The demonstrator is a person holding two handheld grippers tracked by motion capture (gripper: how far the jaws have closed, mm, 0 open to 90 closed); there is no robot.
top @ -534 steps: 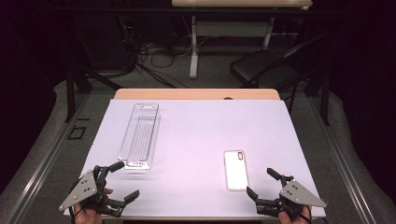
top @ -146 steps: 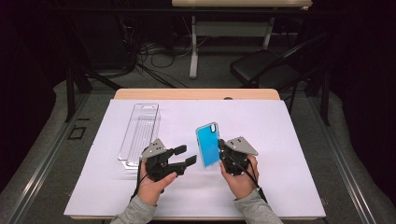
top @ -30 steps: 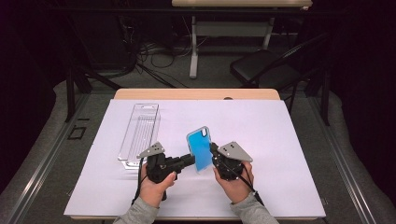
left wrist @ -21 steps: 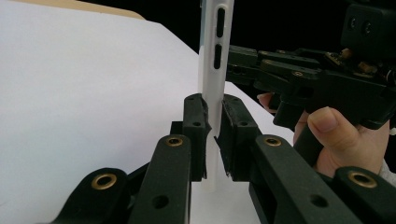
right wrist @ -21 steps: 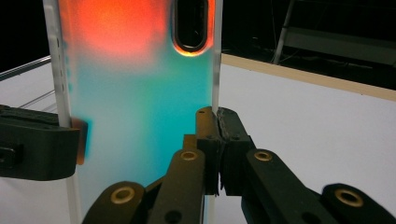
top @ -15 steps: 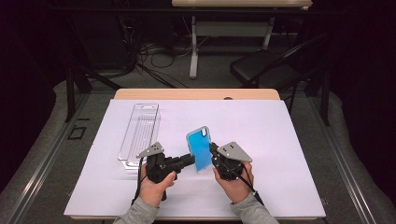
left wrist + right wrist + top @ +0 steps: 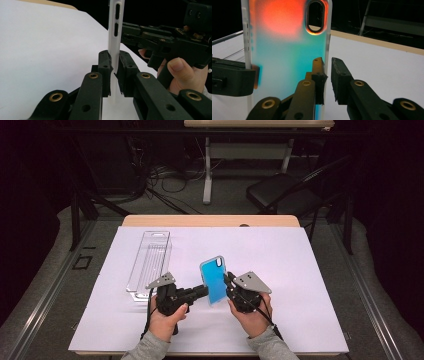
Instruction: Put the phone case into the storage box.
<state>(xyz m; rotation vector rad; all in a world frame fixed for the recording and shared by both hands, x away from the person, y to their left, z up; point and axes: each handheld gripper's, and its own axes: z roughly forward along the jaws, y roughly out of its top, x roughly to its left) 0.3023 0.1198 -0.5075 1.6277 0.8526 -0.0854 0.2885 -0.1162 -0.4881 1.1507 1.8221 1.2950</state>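
Now the left gripper (image 7: 113,72) has clamped the case (image 7: 215,280) edge (held upright), while the right gripper (image 7: 327,75) jaws stand slightly parted, so the handover looks nearly done.

Translucent phone case (image 7: 216,280) teal-blue with an orange-red glow toward its camera cutout, white rim, black grippers, white table cover (image 7: 300,270), clear ribbed tray (image 7: 150,260), tan table edge (image 7: 210,220)

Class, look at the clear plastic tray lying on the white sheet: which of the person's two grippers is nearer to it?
Left. The left gripper sits just beside the clear plastic tray's near end; the right gripper is farther off, beyond the phone case.
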